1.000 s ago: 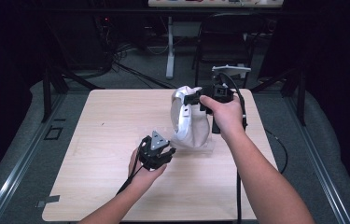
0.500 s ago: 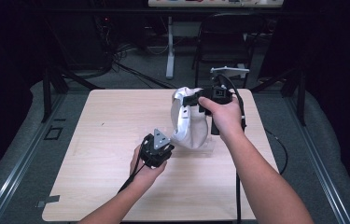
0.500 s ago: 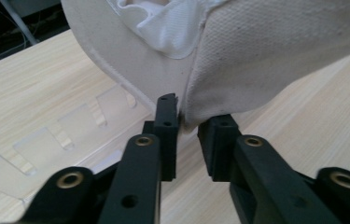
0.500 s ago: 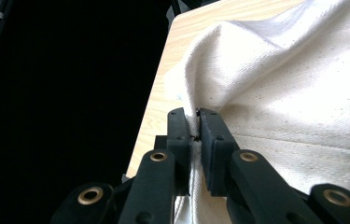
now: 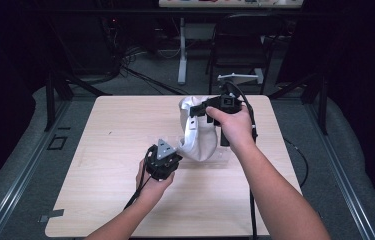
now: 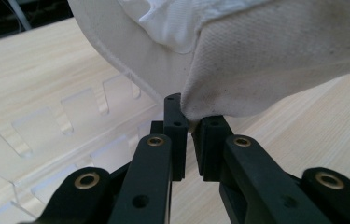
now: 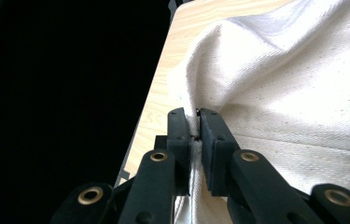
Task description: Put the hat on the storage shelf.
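A white canvas cloth (image 5: 197,137) hangs bunched over the middle of the wooden table (image 5: 110,130). My right gripper (image 5: 198,111) holds its upper part, and in the right gripper view the right gripper (image 7: 195,126) is shut on a fold of the cloth (image 7: 294,93). My left gripper (image 5: 175,151) is at the cloth's lower left corner. Its jaws have just been closing, and in the left gripper view the left gripper (image 6: 192,122) pinches the bottom tip of the cloth (image 6: 280,60).
A clear slotted acrylic plate (image 6: 46,135) lies flat on the table under the cloth, its edge seen at the plate (image 5: 222,159). A black chair (image 5: 245,45) and floor cables stand beyond the far edge. Bare wood lies to the left and front.
Both hands stay nearly where they were. The left gripper remains at the cloth's lower corner, and the right hand still holds the cloth up.
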`<action>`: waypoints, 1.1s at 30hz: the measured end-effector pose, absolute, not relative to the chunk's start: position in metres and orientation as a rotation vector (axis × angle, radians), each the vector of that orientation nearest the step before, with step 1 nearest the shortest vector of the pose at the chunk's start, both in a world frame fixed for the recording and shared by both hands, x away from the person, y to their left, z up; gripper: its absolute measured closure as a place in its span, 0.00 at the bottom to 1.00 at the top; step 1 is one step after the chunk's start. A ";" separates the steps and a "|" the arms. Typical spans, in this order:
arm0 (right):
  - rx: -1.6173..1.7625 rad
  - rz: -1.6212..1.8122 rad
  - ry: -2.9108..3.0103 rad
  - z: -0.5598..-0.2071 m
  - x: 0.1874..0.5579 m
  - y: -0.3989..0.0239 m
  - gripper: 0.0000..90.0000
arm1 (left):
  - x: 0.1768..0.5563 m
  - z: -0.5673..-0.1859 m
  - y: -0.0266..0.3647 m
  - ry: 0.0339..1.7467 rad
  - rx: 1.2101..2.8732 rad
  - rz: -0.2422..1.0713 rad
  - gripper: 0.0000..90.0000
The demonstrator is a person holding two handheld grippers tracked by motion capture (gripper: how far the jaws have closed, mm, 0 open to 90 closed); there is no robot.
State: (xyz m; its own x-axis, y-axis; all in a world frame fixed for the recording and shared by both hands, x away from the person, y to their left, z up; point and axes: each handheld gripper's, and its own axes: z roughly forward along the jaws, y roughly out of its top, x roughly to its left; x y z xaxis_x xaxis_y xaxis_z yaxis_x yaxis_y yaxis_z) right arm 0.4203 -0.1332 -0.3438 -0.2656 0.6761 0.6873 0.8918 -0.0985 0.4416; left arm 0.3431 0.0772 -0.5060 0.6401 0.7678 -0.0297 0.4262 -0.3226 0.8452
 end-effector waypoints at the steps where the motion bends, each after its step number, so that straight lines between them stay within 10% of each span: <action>1: -1.734 -1.292 -1.933 -0.345 0.421 -0.132 0.92 | 0.344 -0.508 0.079 0.945 1.955 0.462 0.94; 17: -1.740 -1.220 -1.972 -0.364 0.426 -0.121 0.92 | 0.347 -0.525 0.079 0.999 2.005 0.416 0.93; 33: -1.778 -1.245 -1.964 -0.359 0.420 -0.138 0.89 | 0.332 -0.517 0.085 0.930 2.011 0.439 0.60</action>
